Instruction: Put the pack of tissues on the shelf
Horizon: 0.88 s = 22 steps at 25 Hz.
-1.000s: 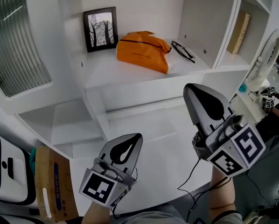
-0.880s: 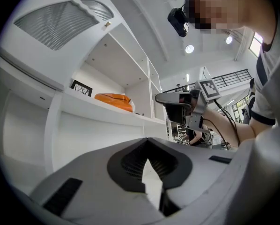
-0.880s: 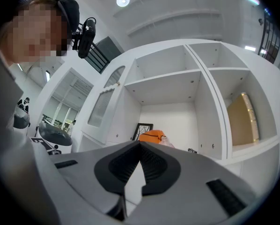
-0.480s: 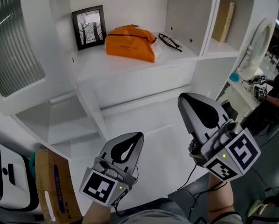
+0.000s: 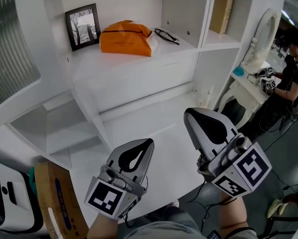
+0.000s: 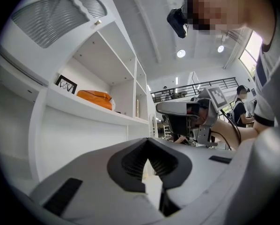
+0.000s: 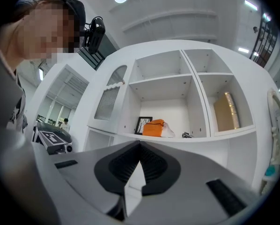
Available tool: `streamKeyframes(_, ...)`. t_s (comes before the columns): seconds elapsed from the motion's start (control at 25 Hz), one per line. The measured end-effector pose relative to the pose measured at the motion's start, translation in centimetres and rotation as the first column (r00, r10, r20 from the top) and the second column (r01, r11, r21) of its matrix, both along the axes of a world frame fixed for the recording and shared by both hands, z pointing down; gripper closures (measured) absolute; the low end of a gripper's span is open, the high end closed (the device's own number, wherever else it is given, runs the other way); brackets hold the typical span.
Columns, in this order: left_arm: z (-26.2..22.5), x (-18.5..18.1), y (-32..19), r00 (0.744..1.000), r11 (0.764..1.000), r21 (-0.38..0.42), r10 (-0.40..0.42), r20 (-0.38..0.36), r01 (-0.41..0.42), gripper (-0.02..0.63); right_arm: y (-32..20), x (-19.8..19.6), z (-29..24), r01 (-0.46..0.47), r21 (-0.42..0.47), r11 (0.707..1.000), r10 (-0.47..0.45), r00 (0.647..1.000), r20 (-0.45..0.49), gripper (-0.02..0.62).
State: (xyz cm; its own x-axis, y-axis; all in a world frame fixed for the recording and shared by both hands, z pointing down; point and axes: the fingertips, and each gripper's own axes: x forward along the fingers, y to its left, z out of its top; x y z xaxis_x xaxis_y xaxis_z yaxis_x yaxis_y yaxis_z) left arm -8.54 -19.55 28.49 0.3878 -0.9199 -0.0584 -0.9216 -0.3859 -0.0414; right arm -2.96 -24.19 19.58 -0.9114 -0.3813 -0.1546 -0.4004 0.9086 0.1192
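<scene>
The orange pack of tissues (image 5: 125, 37) lies on the white shelf (image 5: 134, 61), between a framed picture (image 5: 82, 27) and a pair of glasses (image 5: 166, 36). It also shows small in the left gripper view (image 6: 96, 99) and in the right gripper view (image 7: 158, 128). My left gripper (image 5: 134, 158) is shut and empty, low over the desk surface, well away from the shelf. To its right and slightly higher, my right gripper (image 5: 209, 128) is also shut with nothing in it. Neither touches the pack.
A tan book (image 5: 222, 11) leans in the compartment to the right. A ribbed door (image 5: 9, 54) closes the left cabinet. A cardboard box (image 5: 54, 203) and a white appliance (image 5: 9, 208) sit at lower left. A person (image 5: 288, 78) stands by a white dressing table (image 5: 253, 83) at right.
Both grippers have stayed shut and empty. The head view has swung right, so the shelf and pack sit further left, and the right gripper has dropped slightly lower in the frame.
</scene>
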Motion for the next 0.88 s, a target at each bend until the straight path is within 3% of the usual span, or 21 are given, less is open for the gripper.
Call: streamKeyframes(0.88,-0.1,3.8,2.9,0.989,0.989,0.020,0.146,0.011,-0.146,0.575,5.7,2.6,4.0,-0.089,-0.039,0.995,0.089,0.996,-0.013,0.601)
